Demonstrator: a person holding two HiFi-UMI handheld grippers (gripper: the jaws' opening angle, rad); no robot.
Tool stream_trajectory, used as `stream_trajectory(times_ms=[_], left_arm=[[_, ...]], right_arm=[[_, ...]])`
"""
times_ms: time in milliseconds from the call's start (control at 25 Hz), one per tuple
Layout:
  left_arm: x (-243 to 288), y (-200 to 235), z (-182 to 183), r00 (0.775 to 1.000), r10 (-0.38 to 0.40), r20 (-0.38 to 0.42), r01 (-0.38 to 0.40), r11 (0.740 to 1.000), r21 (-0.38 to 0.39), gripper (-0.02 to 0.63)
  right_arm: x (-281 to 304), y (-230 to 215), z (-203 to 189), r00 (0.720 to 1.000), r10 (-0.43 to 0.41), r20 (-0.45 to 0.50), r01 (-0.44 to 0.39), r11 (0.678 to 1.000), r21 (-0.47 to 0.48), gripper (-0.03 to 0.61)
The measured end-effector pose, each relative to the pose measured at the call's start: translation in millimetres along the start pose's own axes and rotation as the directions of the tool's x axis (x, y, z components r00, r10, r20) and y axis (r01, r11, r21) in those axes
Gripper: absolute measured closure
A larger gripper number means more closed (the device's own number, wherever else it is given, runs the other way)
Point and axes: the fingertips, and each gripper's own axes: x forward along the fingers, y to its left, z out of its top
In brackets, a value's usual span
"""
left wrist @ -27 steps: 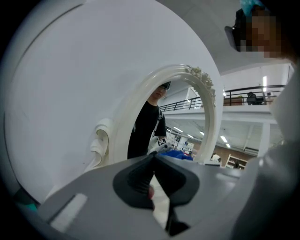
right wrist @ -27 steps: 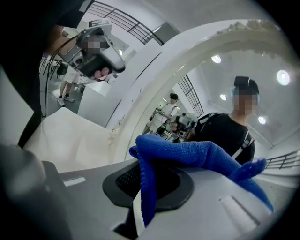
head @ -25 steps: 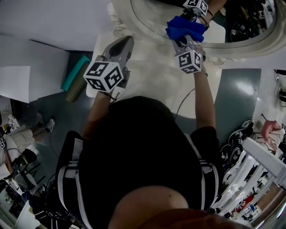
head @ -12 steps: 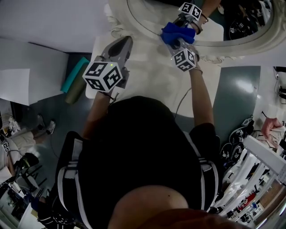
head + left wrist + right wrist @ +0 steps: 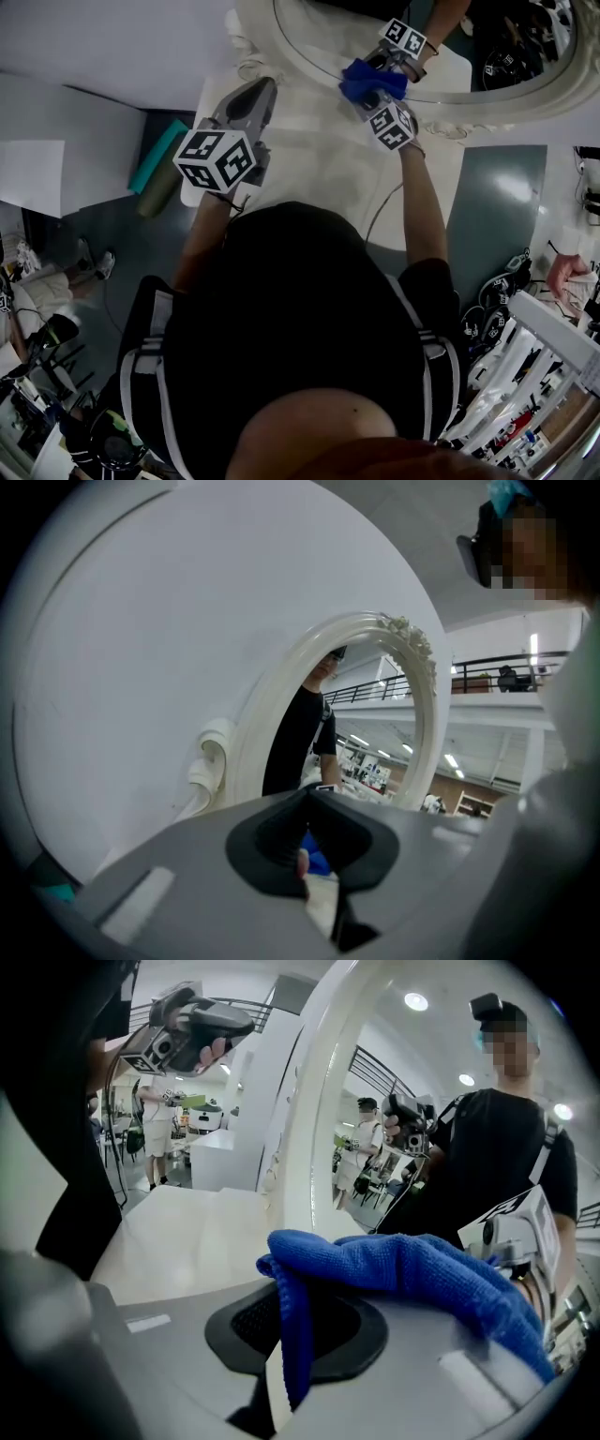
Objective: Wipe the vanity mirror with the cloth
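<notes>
Blue cloth (image 5: 373,79) clamped in right gripper (image 5: 371,91), pressed to mirror (image 5: 487,47) glass at lower edge, just inside white frame (image 5: 487,103). Left gripper (image 5: 255,94) with jaws together, nothing between, held over white table (image 5: 328,159), well apart from cloth.

One vanity mirror (image 5: 487,101), one blue cloth (image 5: 373,79), one table (image 5: 319,150), two tongs: left tongs (image 5: 255,92), right tongs (image 5: 368,97)
</notes>
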Motion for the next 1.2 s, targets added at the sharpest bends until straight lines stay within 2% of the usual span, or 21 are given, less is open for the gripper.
stream_trajectory(times_ms=[80, 160, 280, 360, 520, 640, 720, 840, 960, 1200], left_arm=[[3, -3, -2, 1.000, -0.011, -0.003, 0.011, 1.000, -0.002, 0.603], [5, -7, -5, 1.000, -0.021, -0.008, 0.021, 1.000, -0.007, 0.603], [4, -11, -10, 1.000, -0.030, -0.010, 0.030, 1.000, -0.009, 0.603], [3, -12, -11, 0.999, -0.031, -0.010, 0.031, 1.000, -0.004, 0.603], [3, -11, -15, 0.999, -0.026, -0.019, 0.026, 1.000, -0.001, 0.603], [3, -9, -21, 0.999, -0.020, -0.030, 0.020, 1.000, -0.007, 0.603], [5, -10, -27, 0.999, -0.016, -0.038, 0.017, 1.000, 0.008, 0.603], [10, -17, -33, 0.999, -0.017, -0.041, 0.019, 0.999, 0.036, 0.603], [13, -26, -36, 0.999, -0.031, -0.034, 0.032, 0.999, 0.041, 0.603], [16, -51, -25, 0.999, -0.049, 0.019, 0.046, 0.992, 0.116, 0.603]], right_arm=[[-1, 1, 4, 0.999, 0.029, 0.026, -0.031, 0.998, 0.056, 0.537], [-2, 6, 12, 0.995, 0.078, 0.070, -0.088, 0.983, 0.163, 0.537], [4, 30, 27, 0.974, 0.171, 0.148, -0.210, 0.927, 0.310, 0.534], [5, 47, 39, 0.955, 0.190, 0.229, -0.267, 0.887, 0.378, 0.534], [-13, 66, 74, 0.899, 0.125, 0.420, -0.343, 0.798, 0.496, 0.534], [-38, 63, 102, 0.842, -0.012, 0.540, -0.370, 0.715, 0.593, 0.534], [-60, 57, 116, 0.808, -0.128, 0.575, -0.342, 0.692, 0.635, 0.534], [-98, 44, 137, 0.760, -0.280, 0.587, -0.262, 0.695, 0.670, 0.534], [-135, 34, 155, 0.714, -0.388, 0.582, -0.193, 0.691, 0.697, 0.534], [-210, 8, 164, 0.621, -0.619, 0.480, 0.058, 0.647, 0.760, 0.534]])
